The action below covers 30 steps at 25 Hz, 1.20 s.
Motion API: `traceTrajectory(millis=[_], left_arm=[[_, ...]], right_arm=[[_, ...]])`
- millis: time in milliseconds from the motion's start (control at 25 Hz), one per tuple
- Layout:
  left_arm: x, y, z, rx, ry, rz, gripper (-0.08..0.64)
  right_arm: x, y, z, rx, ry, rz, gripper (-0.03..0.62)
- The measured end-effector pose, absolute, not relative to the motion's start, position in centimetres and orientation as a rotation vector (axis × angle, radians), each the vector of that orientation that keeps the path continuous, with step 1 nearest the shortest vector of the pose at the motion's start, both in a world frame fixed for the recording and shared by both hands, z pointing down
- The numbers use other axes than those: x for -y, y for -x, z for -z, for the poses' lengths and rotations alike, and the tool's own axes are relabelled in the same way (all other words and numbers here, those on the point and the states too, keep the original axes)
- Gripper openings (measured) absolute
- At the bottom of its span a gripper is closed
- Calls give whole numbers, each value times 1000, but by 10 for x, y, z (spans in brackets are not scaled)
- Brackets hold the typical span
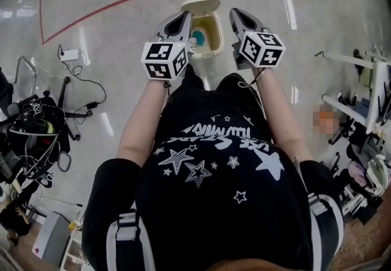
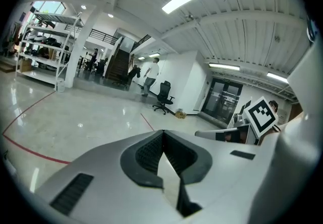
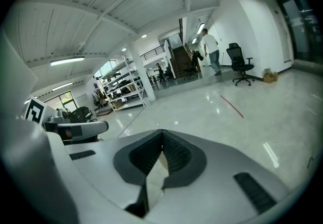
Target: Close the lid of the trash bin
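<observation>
The cream trash bin stands on the floor ahead of the person's legs, its lid tipped up and open at the far side. Something teal lies inside. My left gripper hangs over the bin's left rim and my right gripper just off its right side; whether either touches the bin is unclear. Each points level across the hall, so neither gripper view shows the bin. The left gripper has its jaws together with nothing between them, and so does the right gripper.
Cables, a power strip and stands crowd the floor at left. A red line runs across the floor beyond. White racks stand at right. Far off are an office chair, shelving and a walking person.
</observation>
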State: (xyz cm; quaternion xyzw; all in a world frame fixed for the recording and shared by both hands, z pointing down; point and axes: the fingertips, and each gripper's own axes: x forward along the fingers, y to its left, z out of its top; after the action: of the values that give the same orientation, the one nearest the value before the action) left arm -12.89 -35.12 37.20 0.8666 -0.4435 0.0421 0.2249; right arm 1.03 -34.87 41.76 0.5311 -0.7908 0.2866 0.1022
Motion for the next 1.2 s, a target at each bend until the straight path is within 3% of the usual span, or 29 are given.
traceTrajectory(millis=[1200], left_arm=[[470,112,-516,1360,-2107,-393,11]], right_arm=[[468,-14,-566,2268,-1203,-1019,5]])
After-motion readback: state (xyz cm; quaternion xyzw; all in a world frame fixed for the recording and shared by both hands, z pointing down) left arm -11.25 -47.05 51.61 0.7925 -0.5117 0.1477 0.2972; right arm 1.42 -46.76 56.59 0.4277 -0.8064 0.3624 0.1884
